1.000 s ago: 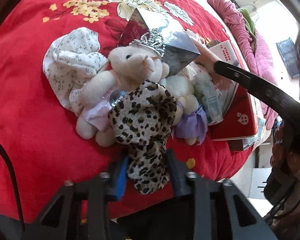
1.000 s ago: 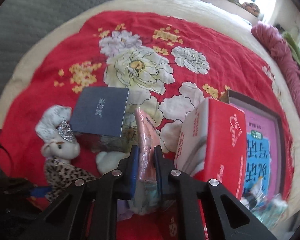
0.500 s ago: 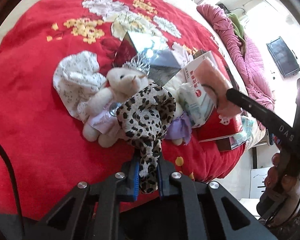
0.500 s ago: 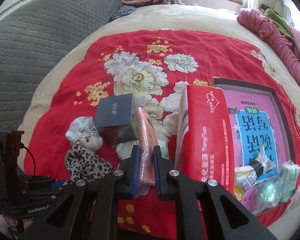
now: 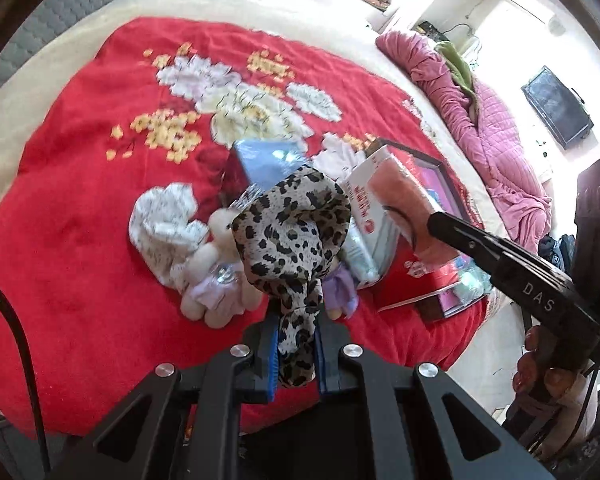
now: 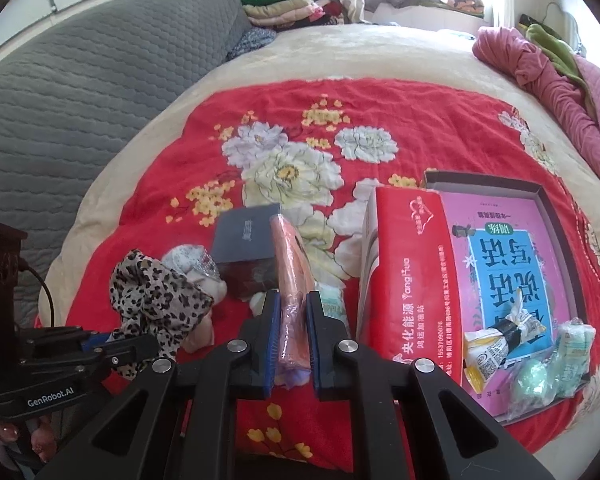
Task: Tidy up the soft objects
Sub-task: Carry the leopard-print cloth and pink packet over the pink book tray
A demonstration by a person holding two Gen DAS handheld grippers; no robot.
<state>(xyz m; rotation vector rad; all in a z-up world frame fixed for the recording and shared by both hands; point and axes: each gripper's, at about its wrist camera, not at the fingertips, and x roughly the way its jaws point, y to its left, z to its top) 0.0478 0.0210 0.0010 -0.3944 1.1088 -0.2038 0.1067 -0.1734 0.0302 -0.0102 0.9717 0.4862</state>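
Observation:
My left gripper [image 5: 296, 354] is shut on a leopard-print cloth [image 5: 296, 236] and holds it above the red floral blanket [image 5: 80, 220]. It also shows in the right wrist view [image 6: 156, 296]. My right gripper [image 6: 292, 344] is shut on a wrapped pink soft pack [image 6: 290, 276], which also shows in the left wrist view [image 5: 404, 204]. Under the cloth lie a cream plush toy [image 5: 216, 276] with a purple skirt and a white patterned cloth [image 5: 164, 228].
A dark blue box [image 6: 246, 236] stands behind the plush toys. A red carton [image 6: 410, 276] stands beside an open box lid [image 6: 540, 216] holding a pink book and several small packets. A grey quilt [image 6: 80, 92] and a pink quilt [image 6: 548, 64] lie at the bed's edges.
My left gripper closed on the leopard-print cloth and lifted it off the plush toys. My right gripper rose and pulled back with the pink pack.

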